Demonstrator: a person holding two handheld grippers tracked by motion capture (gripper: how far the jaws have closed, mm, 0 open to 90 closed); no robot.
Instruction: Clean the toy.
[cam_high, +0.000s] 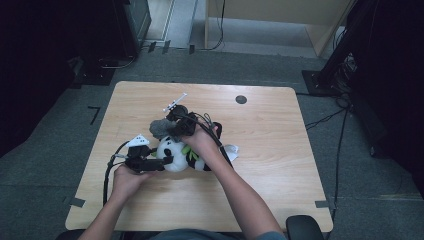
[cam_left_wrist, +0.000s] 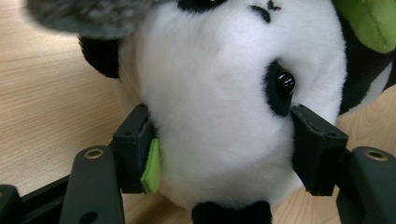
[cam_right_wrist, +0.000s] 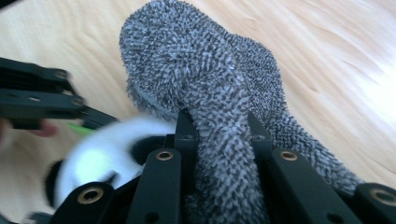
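A black-and-white plush panda (cam_high: 176, 153) with green patches lies in the middle of the wooden table (cam_high: 260, 165). My left gripper (cam_high: 162, 161) is shut on the panda's white head (cam_left_wrist: 219, 116), one jaw on each side by the eye. A fuzzy grey cloth (cam_high: 159, 128) hangs just above and behind the panda. My right gripper (cam_high: 181, 126) is shut on this grey cloth (cam_right_wrist: 219, 126), which bunches up between the two black jaws and spreads out beyond them. The panda (cam_right_wrist: 112, 154) shows blurred below the cloth, with the other gripper at the left edge.
A small white tag or paper (cam_high: 232, 149) lies by the panda's right side. A dark round hole (cam_high: 241, 99) sits near the table's far edge. Cables trail from both grippers toward the front left. Dark equipment stands on the floor around the table.
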